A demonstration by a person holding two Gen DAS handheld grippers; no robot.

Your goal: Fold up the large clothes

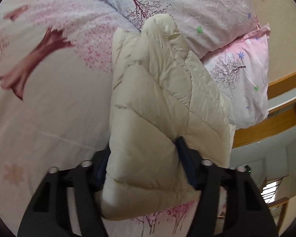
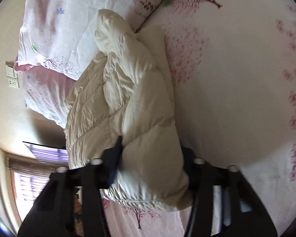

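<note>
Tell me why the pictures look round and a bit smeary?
Both views use fisheye lenses, so edges curve and corners go black. Left wrist view: the bedsheet print is motion-smeared, while the cream jacket stays fairly sharp. Right wrist view: window light glares on the jacket, and the bedsheet looks washed out.

The left gripper (image 1: 146, 164) enters its wrist view from 6 o'clock, its two black arms spreading toward 5 and 7 o'clock, and its dark fingers (image 1: 184, 158) are clamped on a thick fold of cream padding that fills the gap between them. The right gripper (image 2: 152, 162) also rises from 6 o'clock, fingers (image 2: 113, 158) pressed against both sides of the same padded bundle.
</note>
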